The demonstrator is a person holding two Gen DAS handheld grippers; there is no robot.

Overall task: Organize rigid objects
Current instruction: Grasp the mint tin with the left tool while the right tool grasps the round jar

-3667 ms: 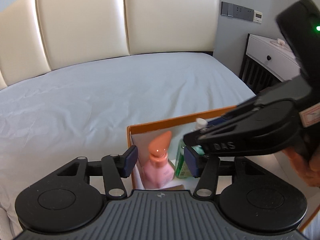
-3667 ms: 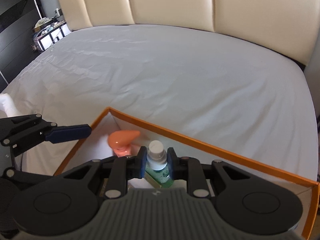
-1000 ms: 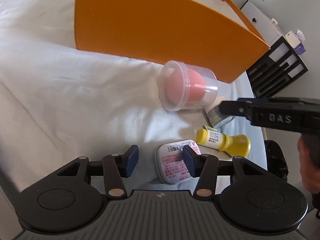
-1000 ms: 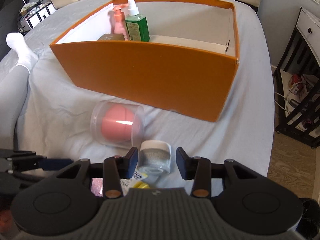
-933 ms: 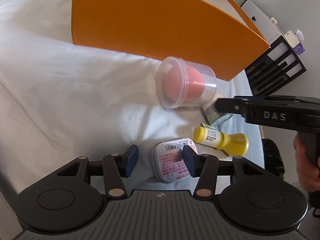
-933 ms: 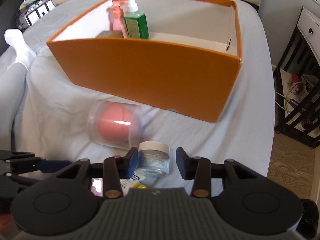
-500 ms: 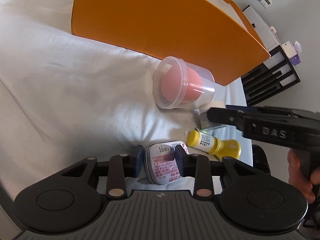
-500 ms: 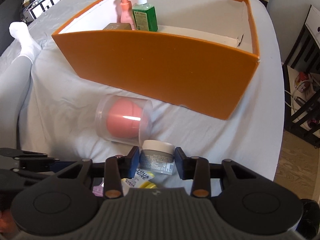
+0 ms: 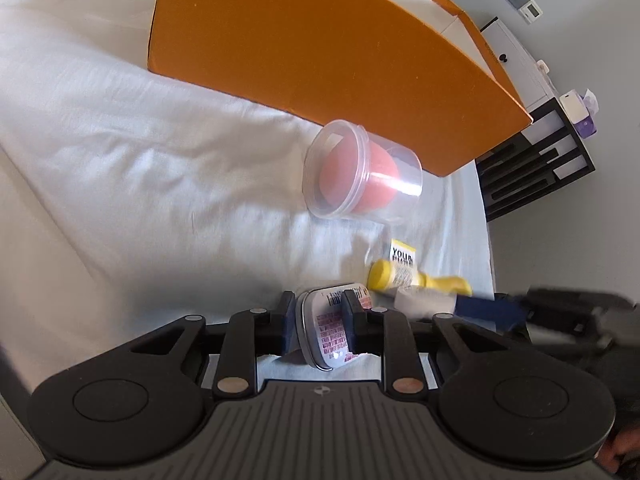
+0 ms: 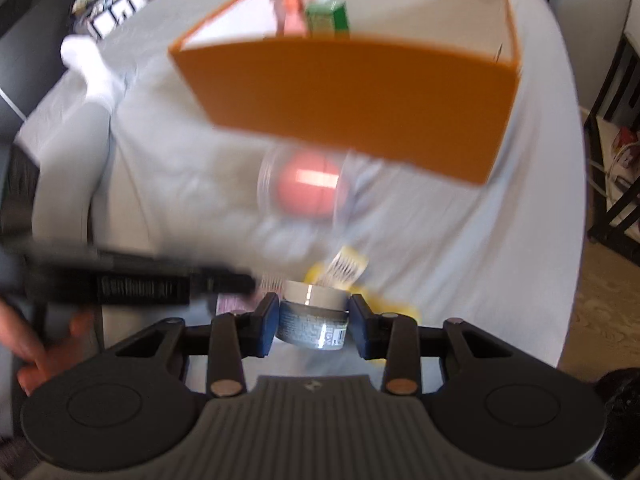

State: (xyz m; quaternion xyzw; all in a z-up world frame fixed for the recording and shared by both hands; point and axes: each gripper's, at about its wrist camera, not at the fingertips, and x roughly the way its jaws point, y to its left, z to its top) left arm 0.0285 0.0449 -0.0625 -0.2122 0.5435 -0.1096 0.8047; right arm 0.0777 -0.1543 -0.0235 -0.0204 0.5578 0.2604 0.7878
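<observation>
Left gripper (image 9: 318, 328): your fingers closing on tilted tin (image 9: 330, 330); edge grip may slip. Right gripper (image 10: 313, 326): fingers clamp jar (image 10: 312, 320); swing risks clipping orange box (image 10: 352, 100).

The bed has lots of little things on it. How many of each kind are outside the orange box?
Flat tins: 1, the pink-labelled tin between the left tool's closing pads.
Small jars: 1, the white-lidded jar gripped by the right tool.
Yellow bottles: 1, the yellow bottle lying down.
Clear tubs: 1, the clear tub with a pink sponge inside.
Total: 4
</observation>
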